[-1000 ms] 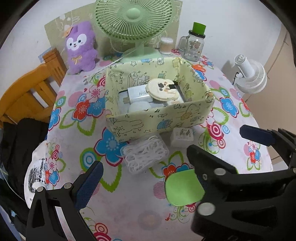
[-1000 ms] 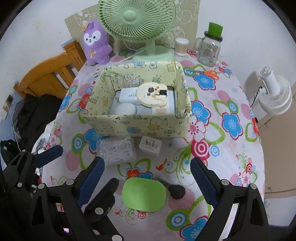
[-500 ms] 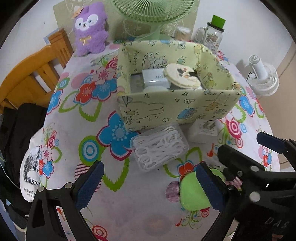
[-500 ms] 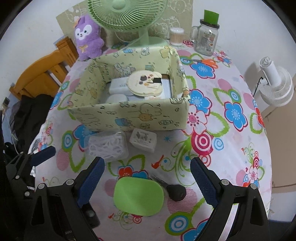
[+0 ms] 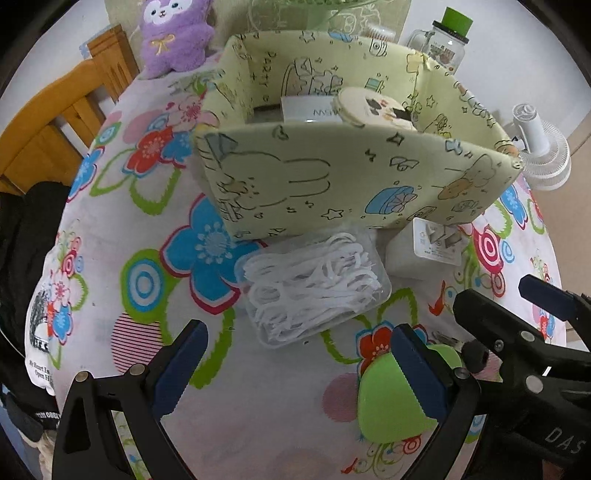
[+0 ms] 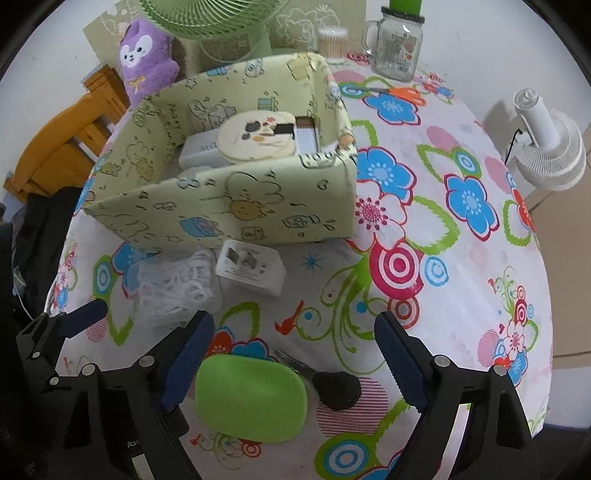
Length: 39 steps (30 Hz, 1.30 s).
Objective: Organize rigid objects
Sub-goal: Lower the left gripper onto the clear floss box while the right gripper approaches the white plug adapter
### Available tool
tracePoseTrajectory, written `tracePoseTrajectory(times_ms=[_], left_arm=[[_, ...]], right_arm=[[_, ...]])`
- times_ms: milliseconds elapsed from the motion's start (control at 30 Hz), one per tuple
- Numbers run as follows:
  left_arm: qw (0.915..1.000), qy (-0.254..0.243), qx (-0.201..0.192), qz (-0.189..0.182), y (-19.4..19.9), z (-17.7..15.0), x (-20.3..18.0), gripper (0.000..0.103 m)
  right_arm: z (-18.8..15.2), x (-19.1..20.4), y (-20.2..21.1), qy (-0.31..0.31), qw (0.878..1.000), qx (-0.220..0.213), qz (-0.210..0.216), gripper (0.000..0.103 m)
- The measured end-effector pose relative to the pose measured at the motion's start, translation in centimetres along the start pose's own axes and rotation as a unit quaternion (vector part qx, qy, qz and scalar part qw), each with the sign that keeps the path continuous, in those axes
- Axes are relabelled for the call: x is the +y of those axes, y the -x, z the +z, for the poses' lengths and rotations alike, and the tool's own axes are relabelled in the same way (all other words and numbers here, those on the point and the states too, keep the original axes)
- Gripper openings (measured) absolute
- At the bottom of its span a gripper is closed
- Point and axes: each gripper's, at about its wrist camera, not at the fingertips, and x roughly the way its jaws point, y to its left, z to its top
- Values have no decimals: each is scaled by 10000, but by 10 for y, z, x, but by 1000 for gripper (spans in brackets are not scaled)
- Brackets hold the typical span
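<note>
Both grippers hang over the near part of the flowered tablecloth (image 6: 461, 280), each lined up with a loose item in front of the fabric bin (image 6: 236, 218) — probably so two things can go in at once. The right gripper (image 6: 293, 350) straddles the green case (image 6: 251, 397) and the dark-handled brush (image 6: 332, 387) lying against it; its jaws stand wide but are closing, with the case between them and the pads not yet on it. The left gripper (image 5: 299, 354) is spread wide and empty, just short of the clear box of floss picks (image 5: 314, 286), which lies right at the foot of the bin.

Next to that box, also against the bin's front wall, sits a white plug adapter (image 6: 251, 267). Inside the bin lie a round tin (image 6: 258, 138) and a white box (image 5: 310, 109), so space is left mainly on the near side. Behind the bin stand a purple plush toy (image 6: 147, 62), a green fan (image 6: 207, 22) and a glass jar (image 6: 397, 48).

The two grippers work close together, the left one's right finger overlapping the green case in its own view, so they could knock each other. The bin's tall front wall must be cleared on the way in.
</note>
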Motion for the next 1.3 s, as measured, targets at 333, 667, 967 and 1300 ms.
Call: tracePoseTrajectory(times_ms=[333,667,967,1300], left_arm=[[9998,168,81,102,-21,7,-13,100],[9989,292,146,324,-37,20,-14,95],[9985,239,122,481,-41,28,-20,94],[9991,33,-1,419,-31,28,-30,93]], right_arm=[[12,-7,-16,160,9997,108,-156,85],[21,-6,-29,173,9995,265,0,85],[26,-4,-37,255,9991,330,39,85],[26,3,-40,347,9986,367,146,85]])
